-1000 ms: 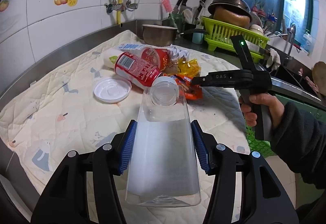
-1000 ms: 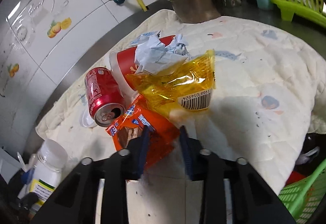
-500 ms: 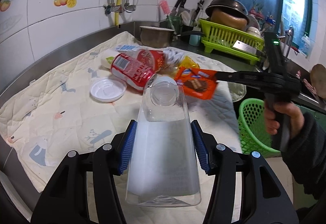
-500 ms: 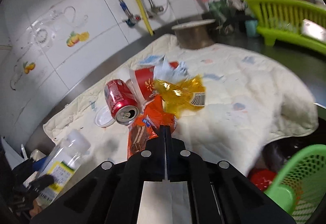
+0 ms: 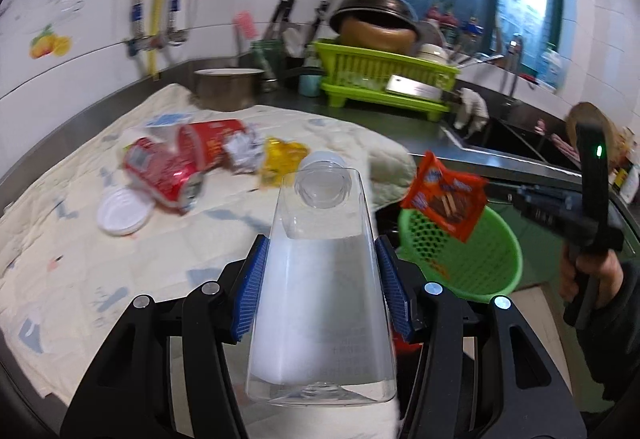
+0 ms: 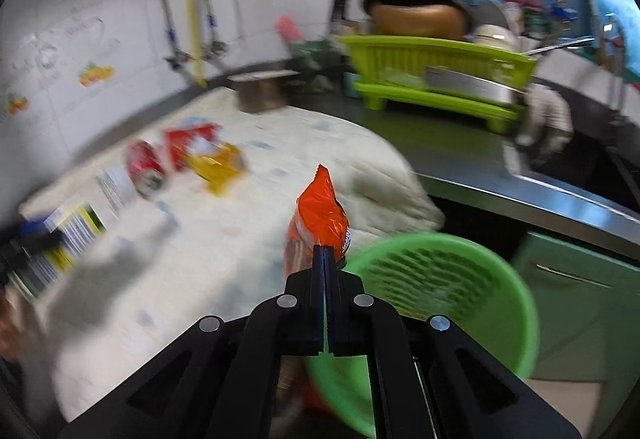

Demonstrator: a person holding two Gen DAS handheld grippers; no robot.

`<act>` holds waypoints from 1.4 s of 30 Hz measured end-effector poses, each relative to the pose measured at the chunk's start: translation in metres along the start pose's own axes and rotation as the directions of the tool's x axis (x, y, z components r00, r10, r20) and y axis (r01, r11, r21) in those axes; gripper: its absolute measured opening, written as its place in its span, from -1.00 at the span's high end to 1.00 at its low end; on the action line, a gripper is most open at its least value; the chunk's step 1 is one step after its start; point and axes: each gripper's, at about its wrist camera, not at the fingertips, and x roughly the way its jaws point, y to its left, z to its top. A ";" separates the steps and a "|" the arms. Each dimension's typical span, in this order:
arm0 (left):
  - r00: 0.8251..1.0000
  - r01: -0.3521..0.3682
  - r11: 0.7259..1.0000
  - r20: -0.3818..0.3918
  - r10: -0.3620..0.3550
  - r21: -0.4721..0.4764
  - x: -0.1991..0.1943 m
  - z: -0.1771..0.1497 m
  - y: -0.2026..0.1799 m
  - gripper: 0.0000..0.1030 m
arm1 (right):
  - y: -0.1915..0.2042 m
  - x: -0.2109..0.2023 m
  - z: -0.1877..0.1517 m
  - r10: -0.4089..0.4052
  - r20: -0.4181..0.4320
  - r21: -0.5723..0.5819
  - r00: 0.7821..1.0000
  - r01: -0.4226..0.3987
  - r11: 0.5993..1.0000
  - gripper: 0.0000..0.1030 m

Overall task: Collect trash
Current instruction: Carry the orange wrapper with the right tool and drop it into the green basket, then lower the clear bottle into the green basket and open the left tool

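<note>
The left gripper point(image 5: 322, 279) has its jaws closed narrowly on a clear plastic bottle point(image 5: 320, 279), whose white cap end points away from the camera and which is held above the near edge of the cloth-covered worktop point(image 5: 80, 259). The right gripper point(image 6: 325, 259) has its jaws pinched tight on an orange snack wrapper point(image 6: 322, 215); in the left wrist view that wrapper point(image 5: 444, 199) hangs in the air above the rim of a green mesh basket point(image 5: 480, 267), which sits low beside the worktop's edge. In the right wrist view the basket point(image 6: 440, 279) lies just right of the closed jaws. Back on the quilted cloth lie a crushed red can point(image 5: 160, 171), a red cup point(image 5: 212, 143) on its side, crumpled paper point(image 5: 242, 153), a yellow wrapper point(image 5: 282, 157) and a white lid point(image 5: 124, 213), all grouped well apart from the basket. A green dish rack point(image 5: 384, 79) stands on the far steel counter
</note>
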 end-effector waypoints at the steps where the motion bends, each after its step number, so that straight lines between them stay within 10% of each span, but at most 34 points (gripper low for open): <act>1: 1.000 0.013 1.000 -0.003 -0.013 0.011 0.004 0.002 -0.007 -0.03 | -0.007 -0.001 -0.007 -0.037 -0.011 -0.007 0.999 0.037 0.999 0.98; 11: 0.988 0.141 0.985 -0.080 -0.133 0.098 0.049 0.011 -0.077 -0.03 | -0.066 0.005 -0.054 -0.147 -0.114 0.056 0.983 0.154 0.986 0.95; 27: 0.925 0.292 0.945 -0.293 -0.240 0.149 0.161 0.003 -0.169 -0.03 | -0.096 -0.029 -0.059 -0.181 -0.055 0.147 0.982 0.187 0.971 0.17; 42: 0.867 0.278 0.947 -0.465 -0.176 0.160 0.223 -0.022 -0.200 -0.05 | -0.114 -0.038 -0.066 -0.172 -0.045 0.214 0.984 0.178 0.960 0.07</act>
